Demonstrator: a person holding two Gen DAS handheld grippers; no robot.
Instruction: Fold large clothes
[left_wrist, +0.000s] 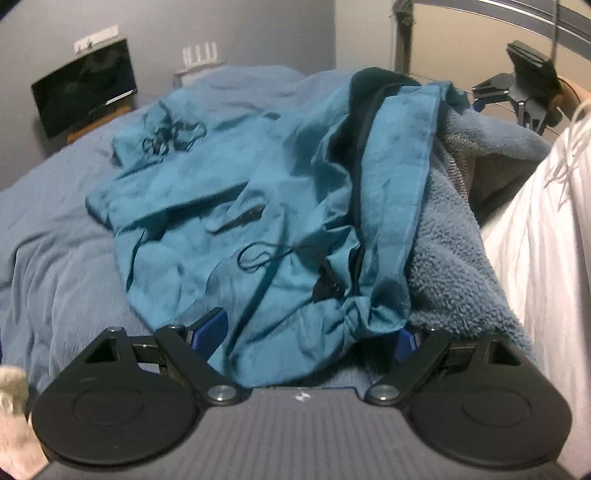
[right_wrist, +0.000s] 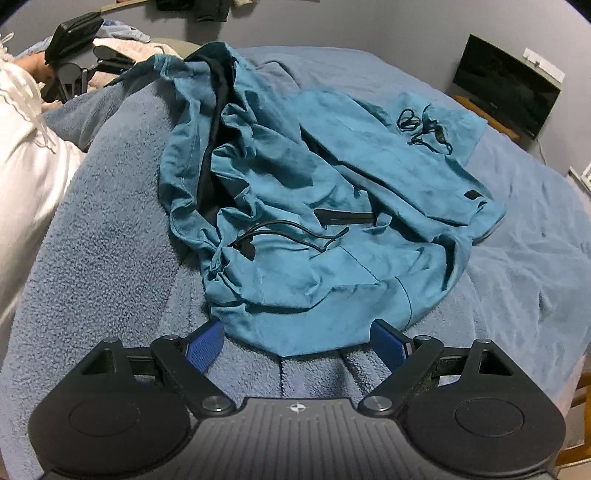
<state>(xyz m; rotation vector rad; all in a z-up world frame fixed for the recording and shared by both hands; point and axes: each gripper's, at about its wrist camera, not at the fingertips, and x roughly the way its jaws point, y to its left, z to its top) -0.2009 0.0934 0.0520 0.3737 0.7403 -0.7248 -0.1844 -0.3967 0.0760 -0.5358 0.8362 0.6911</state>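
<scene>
- A teal jacket (right_wrist: 314, 206) lies crumpled on the blue blanket (right_wrist: 517, 280) of a bed — its long axis runs from the near hem, just ahead of the right gripper (right_wrist: 301, 341), away toward the dark monitor (right_wrist: 508, 83).
- Its black-lined opening (right_wrist: 212, 147) faces the folded fleece throw (right_wrist: 103, 229) beside it.
- The right gripper's jaws stand wide apart, holding nothing.
- The left gripper (left_wrist: 310, 332) is also spread — hem cloth drapes between its blue pads (left_wrist: 210, 328), unpinched.

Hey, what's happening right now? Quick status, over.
Left gripper open, jacket hem lying between its jaws. Right gripper open at the near edge. Teal jacket crumpled, unfolded on the blue blanket. Loose drawcords on top.
</scene>
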